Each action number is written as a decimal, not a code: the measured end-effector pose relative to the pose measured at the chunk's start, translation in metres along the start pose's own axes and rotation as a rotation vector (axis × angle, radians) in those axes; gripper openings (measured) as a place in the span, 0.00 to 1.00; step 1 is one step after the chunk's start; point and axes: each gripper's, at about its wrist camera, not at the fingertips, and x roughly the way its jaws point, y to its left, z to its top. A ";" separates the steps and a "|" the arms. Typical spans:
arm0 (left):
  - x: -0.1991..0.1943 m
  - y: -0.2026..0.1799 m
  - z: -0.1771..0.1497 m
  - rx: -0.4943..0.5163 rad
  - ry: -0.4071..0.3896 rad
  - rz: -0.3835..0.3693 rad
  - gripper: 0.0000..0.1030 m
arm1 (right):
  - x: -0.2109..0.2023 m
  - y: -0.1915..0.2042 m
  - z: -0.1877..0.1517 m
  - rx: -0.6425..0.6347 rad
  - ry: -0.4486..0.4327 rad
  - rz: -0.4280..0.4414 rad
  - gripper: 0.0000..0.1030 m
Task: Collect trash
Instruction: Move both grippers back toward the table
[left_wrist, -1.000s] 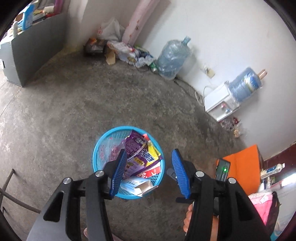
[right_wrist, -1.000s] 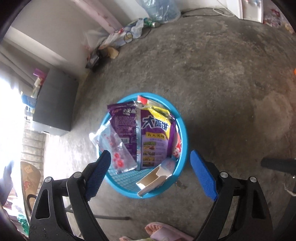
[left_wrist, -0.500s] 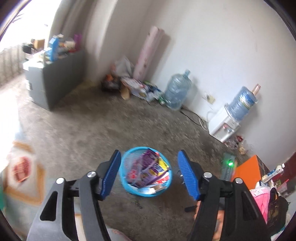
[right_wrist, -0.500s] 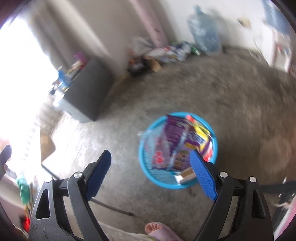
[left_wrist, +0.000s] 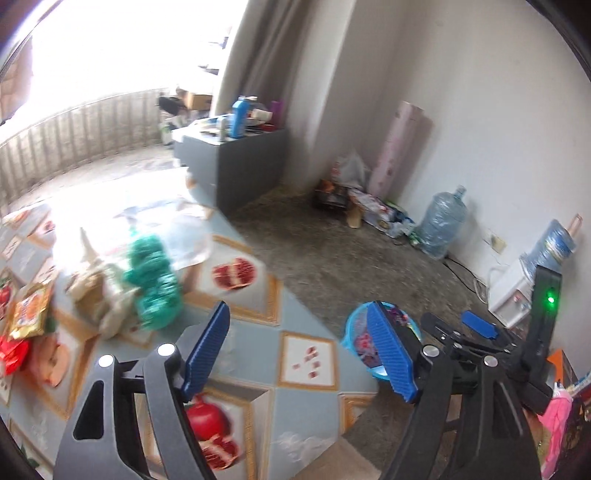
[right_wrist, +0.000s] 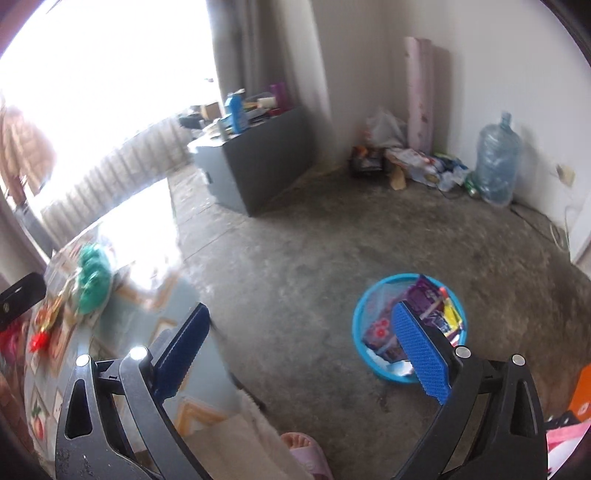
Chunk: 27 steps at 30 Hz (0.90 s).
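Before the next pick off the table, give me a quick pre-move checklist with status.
1. Left tongs empty: ok, jaws have just been opening, nothing between them.
2. Right tongs empty: ok, jaws wide, having just opened further.
3. Blue basket upright on the floor, wrappers inside: ok.
4. Trash left to collect: not ok, a green mesh bag, a clear plastic bag and snack wrappers lie on the patterned table.
5. Sharp view of the table items: not ok, motion blur in both views.
6. Room left in the basket: cannot tell.
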 end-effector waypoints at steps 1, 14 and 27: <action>-0.005 0.007 -0.002 -0.011 -0.004 0.021 0.74 | -0.001 0.007 -0.001 -0.023 -0.004 0.007 0.92; -0.055 0.080 -0.016 -0.129 -0.067 0.236 0.81 | -0.016 0.101 -0.026 -0.283 -0.037 0.052 0.92; -0.070 0.087 -0.020 -0.145 -0.080 0.292 0.84 | -0.035 0.139 -0.042 -0.381 -0.076 0.068 0.92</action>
